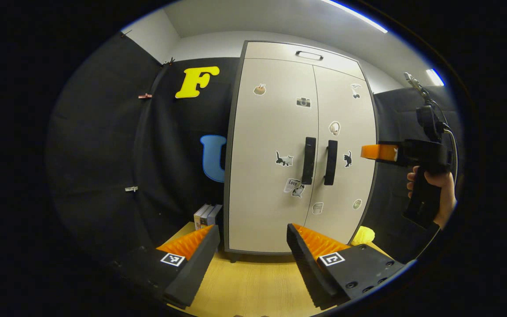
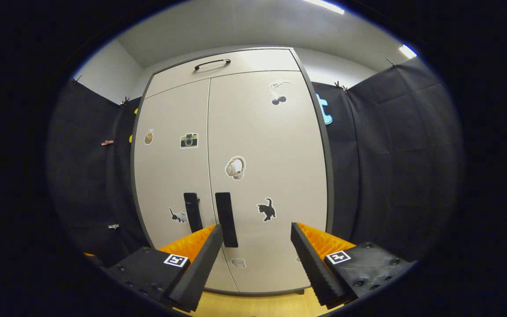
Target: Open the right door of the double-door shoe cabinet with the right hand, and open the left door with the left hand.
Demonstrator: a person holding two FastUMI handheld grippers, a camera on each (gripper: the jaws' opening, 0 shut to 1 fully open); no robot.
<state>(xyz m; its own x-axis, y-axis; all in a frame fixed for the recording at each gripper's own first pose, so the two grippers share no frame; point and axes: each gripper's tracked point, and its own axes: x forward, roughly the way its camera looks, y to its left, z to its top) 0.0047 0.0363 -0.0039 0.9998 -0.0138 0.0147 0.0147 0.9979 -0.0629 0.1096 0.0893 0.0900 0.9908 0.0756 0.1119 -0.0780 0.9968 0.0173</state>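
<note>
A few upright books (image 1: 207, 215) stand on the wooden floor (image 1: 253, 281) at the far left, close against the black cloth wall (image 1: 104, 145). A yellow crumpled object (image 1: 362, 235) lies on the floor at the far right; what it is cannot be told. Small clips (image 1: 145, 95) pin the cloth. Ceiling light strips (image 2: 324, 6) glow overhead.

Left gripper view: low, farther back, faces cabinet (image 1: 299, 149) front, slightly from left. Right gripper view: nearer, looks up at the doors. Both share doors, handles (image 2: 226, 219), stickers.
</note>
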